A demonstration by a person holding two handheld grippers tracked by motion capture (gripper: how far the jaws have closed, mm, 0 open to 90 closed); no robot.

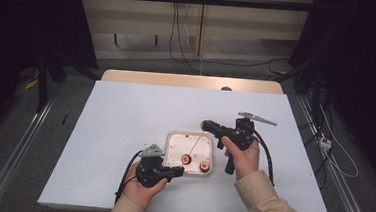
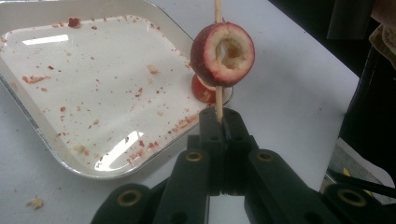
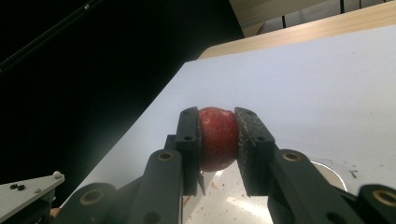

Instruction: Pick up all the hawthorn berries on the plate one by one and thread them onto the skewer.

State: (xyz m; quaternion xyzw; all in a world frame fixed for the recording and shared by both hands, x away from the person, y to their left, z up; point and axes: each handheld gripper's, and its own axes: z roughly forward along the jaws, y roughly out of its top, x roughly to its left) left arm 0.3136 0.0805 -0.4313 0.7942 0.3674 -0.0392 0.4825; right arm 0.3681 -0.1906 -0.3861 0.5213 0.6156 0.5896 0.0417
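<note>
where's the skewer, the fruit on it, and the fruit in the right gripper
skewer (image 2: 218, 99), left gripper view, bare stick below the fruit
cored red fruit (image 2: 223, 55), left gripper view, pale rim of its hollow
whole red fruit (image 3: 217, 138), right gripper view, red skin between the jaws

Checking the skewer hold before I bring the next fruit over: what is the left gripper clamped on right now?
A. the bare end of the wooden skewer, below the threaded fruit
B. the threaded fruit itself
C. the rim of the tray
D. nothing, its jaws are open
A: in the left gripper view the left gripper has its jaws shut on the wooden skewer just below the hollowed red fruit, clear of the tray.
</note>
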